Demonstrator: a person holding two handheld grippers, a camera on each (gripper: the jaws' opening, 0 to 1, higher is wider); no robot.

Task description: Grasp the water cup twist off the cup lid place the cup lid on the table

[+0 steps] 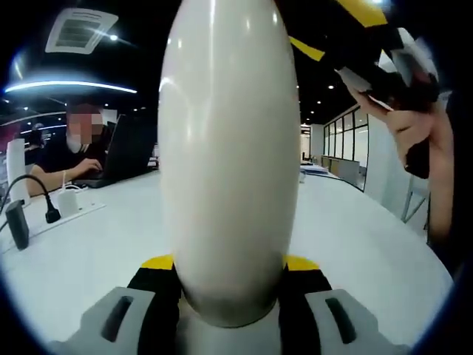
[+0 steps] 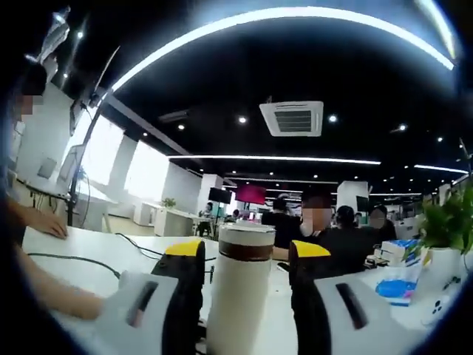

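The white water cup (image 1: 229, 148) stands very close in the left gripper view, with my left gripper (image 1: 229, 285) shut on its body near the lower end. In the right gripper view the cup's top (image 2: 242, 296) shows as a white cylinder with a brown band (image 2: 246, 250) under its white lid (image 2: 247, 233). My right gripper (image 2: 247, 274) is open, one jaw on each side of that upper part with narrow gaps showing. From the left gripper view, the right gripper (image 1: 384, 70) and the hand (image 1: 421, 140) holding it sit at the upper right, beside the cup's top.
A white table (image 1: 355, 237) spreads below. A person works at a laptop (image 1: 122, 151) at the far left, near a power strip and cables (image 1: 44, 203). Another person's arm (image 2: 44, 292) rests on the table; a potted plant (image 2: 447, 222) and blue items (image 2: 403, 285) stand to the right.
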